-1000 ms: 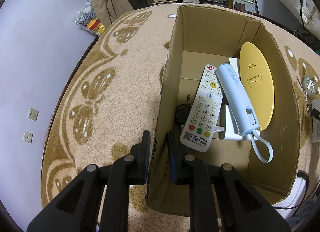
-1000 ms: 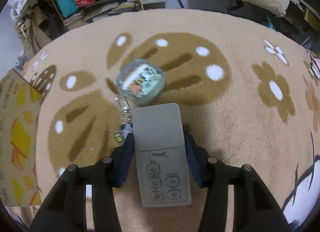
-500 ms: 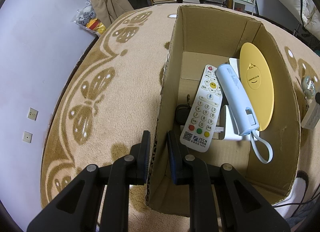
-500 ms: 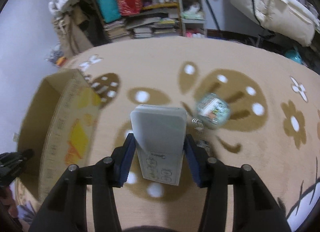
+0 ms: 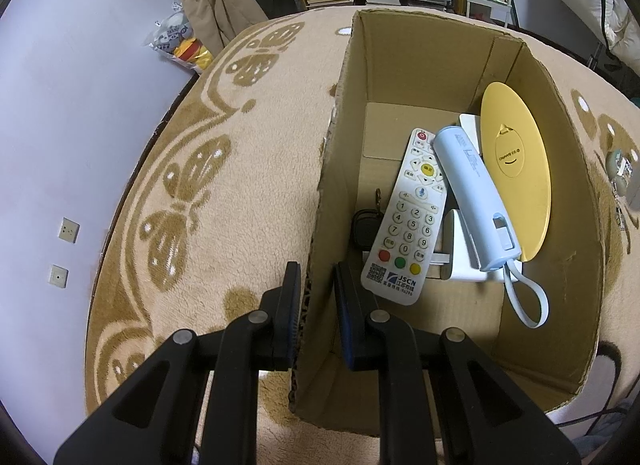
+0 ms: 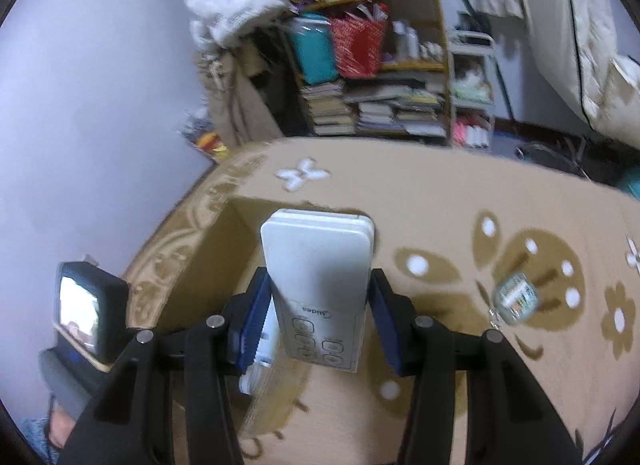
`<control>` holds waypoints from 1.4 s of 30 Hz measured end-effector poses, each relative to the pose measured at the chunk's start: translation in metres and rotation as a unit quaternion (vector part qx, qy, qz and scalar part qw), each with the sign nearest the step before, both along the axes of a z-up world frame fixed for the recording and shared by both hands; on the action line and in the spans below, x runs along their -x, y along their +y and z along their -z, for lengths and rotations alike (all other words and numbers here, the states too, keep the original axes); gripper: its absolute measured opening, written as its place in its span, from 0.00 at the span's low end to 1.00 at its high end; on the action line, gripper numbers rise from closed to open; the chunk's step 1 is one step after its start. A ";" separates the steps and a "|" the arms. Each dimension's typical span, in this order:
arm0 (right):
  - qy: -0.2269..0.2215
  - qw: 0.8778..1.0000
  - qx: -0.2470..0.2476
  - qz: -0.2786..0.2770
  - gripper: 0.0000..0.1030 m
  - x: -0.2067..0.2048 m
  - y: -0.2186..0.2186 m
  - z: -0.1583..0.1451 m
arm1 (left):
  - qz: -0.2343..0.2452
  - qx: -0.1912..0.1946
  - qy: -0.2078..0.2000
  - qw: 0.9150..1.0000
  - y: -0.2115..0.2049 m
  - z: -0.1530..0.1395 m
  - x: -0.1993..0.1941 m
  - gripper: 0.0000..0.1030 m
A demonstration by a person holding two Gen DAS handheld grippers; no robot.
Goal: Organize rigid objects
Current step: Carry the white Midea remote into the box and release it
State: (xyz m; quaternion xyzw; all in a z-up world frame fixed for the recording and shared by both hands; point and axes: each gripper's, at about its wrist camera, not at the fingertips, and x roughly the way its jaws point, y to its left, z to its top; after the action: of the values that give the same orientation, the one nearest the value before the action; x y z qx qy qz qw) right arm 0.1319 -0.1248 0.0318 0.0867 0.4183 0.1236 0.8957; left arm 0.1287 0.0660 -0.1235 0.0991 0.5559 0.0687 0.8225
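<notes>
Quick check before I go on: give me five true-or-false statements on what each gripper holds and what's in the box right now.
1. The left gripper clamps the cardboard box wall. True.
2. The right gripper is empty. False: its jaws hold a white Midea remote.
3. A numbered white remote lies in the box. True.
4. The yellow disc lies on the rug. False: it leans inside the box.
5. The round keychain is in the box. False: it lies on the rug.

left claw clamping cardboard box wall, white remote inside
</notes>
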 end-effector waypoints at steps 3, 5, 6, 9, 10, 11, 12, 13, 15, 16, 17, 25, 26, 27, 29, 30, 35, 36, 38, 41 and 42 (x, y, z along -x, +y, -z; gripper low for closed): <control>-0.004 1.000 -0.008 -0.026 0.51 -0.001 0.015 -0.006 | 0.002 -0.005 0.000 1.000 -0.002 0.000 0.000 0.16; 0.006 0.999 -0.019 -0.042 0.51 -0.002 0.024 -0.004 | 0.002 -0.005 0.000 1.000 -0.002 0.000 0.000 0.16; 0.012 0.999 -0.025 -0.047 0.51 -0.003 0.029 -0.001 | 0.002 -0.004 0.000 1.000 -0.002 0.000 0.000 0.16; 0.029 0.997 -0.034 -0.059 0.51 -0.004 0.041 0.012 | 0.002 -0.005 0.000 1.000 -0.002 0.000 0.000 0.16; 0.034 0.997 -0.037 -0.061 0.51 -0.005 0.043 0.016 | 0.003 -0.007 0.000 1.000 -0.003 0.000 0.000 0.16; 0.042 0.996 -0.040 -0.064 0.51 -0.006 0.046 0.022 | 0.003 -0.007 0.000 1.000 -0.002 0.000 0.000 0.16; 0.054 0.995 -0.044 -0.067 0.51 -0.008 0.051 0.030 | 0.003 -0.007 0.000 1.000 -0.002 0.000 0.000 0.16; 0.063 0.995 -0.045 -0.068 0.51 -0.010 0.054 0.036 | 0.002 -0.007 0.000 1.000 -0.002 0.000 0.000 0.16; 0.077 0.994 -0.044 -0.067 0.51 -0.012 0.058 0.047 | 0.002 -0.006 0.000 1.000 -0.003 0.000 0.000 0.16; 0.082 0.993 -0.044 -0.067 0.51 -0.014 0.059 0.050 | 0.002 -0.006 0.000 1.000 -0.003 0.000 0.000 0.16; 0.086 0.993 -0.041 -0.067 0.52 -0.015 0.062 0.055 | 0.002 -0.007 0.000 1.000 -0.002 0.000 0.000 0.16; 0.083 0.995 -0.016 -0.059 0.52 -0.017 0.070 0.058 | 0.002 -0.004 0.000 1.000 -0.002 0.001 0.000 0.16; 0.078 0.995 -0.018 -0.058 0.54 -0.019 0.068 0.056 | 0.001 -0.004 0.000 1.000 -0.001 0.000 -0.001 0.16; 0.069 0.996 -0.021 -0.058 0.57 -0.018 0.066 0.052 | 0.001 -0.004 0.001 1.000 -0.001 0.000 -0.001 0.16; 0.057 0.997 -0.025 -0.054 0.76 -0.017 0.059 0.044 | 0.001 -0.003 0.000 1.000 -0.001 0.000 -0.001 0.16; 0.046 0.998 -0.025 -0.047 0.78 -0.016 0.054 0.038 | 0.001 -0.003 0.000 1.000 -0.001 0.000 -0.001 0.16; 0.018 1.000 -0.015 -0.008 0.87 -0.021 0.020 0.022 | 0.001 -0.005 0.000 1.000 -0.001 0.000 0.000 0.17; 0.016 1.000 -0.008 0.004 0.88 -0.022 0.012 0.021 | 0.001 -0.003 0.000 1.000 -0.001 0.000 -0.001 0.17; 0.016 1.000 0.005 0.022 0.88 -0.026 -0.002 0.021 | 0.001 -0.003 0.000 1.000 0.000 -0.001 -0.001 0.17; 0.018 0.997 0.038 0.066 0.89 -0.033 -0.033 0.030 | 0.001 -0.004 0.000 1.000 0.000 -0.001 -0.001 0.17; 0.020 0.996 0.044 0.077 0.89 -0.036 -0.043 0.035 | 0.001 -0.004 0.000 1.000 0.000 -0.001 -0.001 0.17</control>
State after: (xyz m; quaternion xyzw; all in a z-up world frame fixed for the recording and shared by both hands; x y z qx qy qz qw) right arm 0.1674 -0.1676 -0.0027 0.0813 0.4335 0.0340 0.8968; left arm 0.1300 0.0658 -0.1228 0.1028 0.5557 0.0698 0.8220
